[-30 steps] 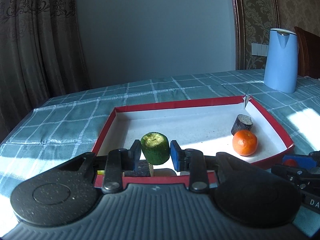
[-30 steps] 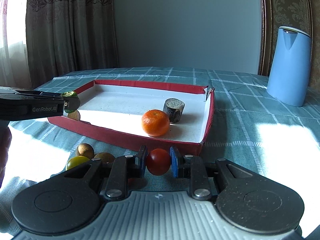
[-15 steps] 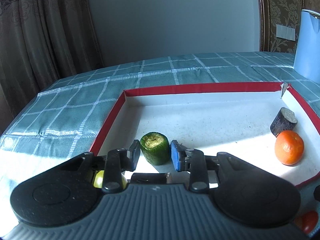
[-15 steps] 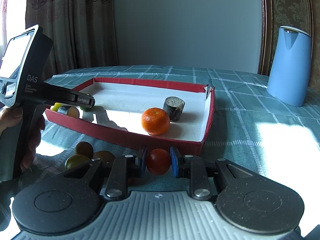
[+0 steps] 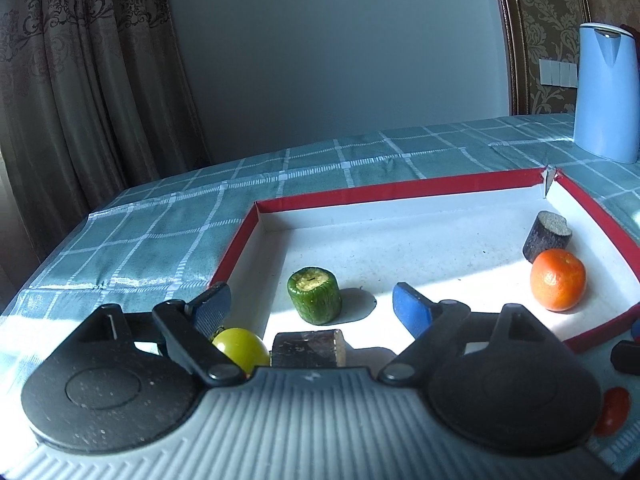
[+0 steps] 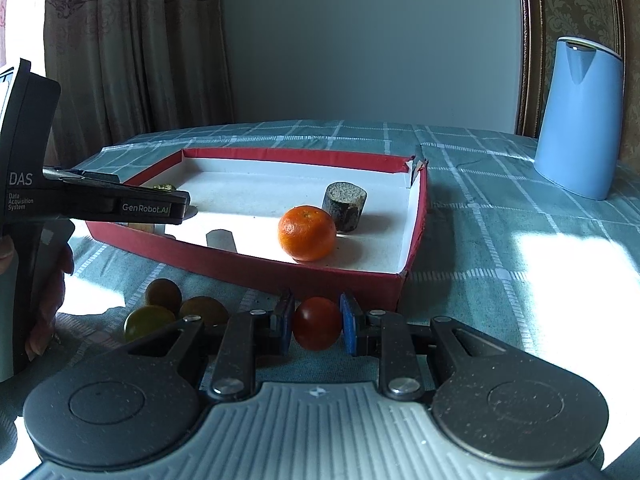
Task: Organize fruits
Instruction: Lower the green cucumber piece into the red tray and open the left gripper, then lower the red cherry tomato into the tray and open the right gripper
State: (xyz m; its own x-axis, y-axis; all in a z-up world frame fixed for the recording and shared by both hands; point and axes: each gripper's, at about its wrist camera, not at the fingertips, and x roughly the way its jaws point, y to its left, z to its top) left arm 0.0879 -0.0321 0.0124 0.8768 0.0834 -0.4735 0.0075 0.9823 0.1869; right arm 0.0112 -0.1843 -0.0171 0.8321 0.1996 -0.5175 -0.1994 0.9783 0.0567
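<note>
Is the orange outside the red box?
No, the orange sits inside the red box, next to a dark stubby piece.

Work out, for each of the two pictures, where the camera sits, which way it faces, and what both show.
Left wrist: behind the left tongs, which are opening, facing the red tray's near left corner and green cucumber chunk.
Right wrist: behind the right tongs, shut on a red tomato, facing the tray's near wall; a hand shows.
Shared: tray, tangerine, blue kettle.

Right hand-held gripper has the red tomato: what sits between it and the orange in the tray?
In the right wrist view, only the tray's red near wall separates the tomato from the orange; no other fruit.
</note>
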